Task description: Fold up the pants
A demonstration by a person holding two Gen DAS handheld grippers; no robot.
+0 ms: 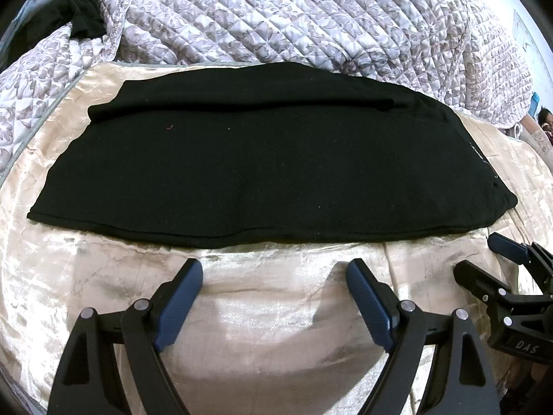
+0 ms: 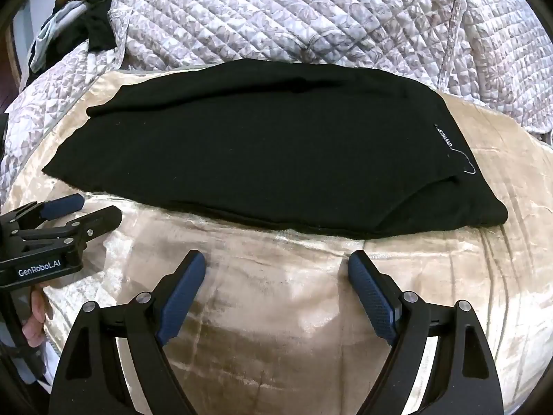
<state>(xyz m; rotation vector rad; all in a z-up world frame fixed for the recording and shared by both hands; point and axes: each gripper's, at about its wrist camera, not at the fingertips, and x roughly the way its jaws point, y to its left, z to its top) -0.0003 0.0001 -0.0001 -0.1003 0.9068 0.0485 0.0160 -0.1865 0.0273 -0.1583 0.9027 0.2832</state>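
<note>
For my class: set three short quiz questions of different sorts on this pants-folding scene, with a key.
1. True or false: the left gripper is shut on the black pants.
2. The pants lie on: A a beige blanket; B a wooden floor; C a chair.
3. Fill in: the right gripper's jaws stand ____.

Key: 1 false, its jaws hang open, short of the cloth; 2 A; 3 open.

I look down on a bed spread with a glossy cream blanket (image 1: 262, 314) — creased, catching soft highlights. Behind it lies a rumpled quilted bedspread (image 1: 283, 10) in a grey-and-white floral print. A pale, brightly lit wall (image 1: 532, 31) shows at far right.
</note>
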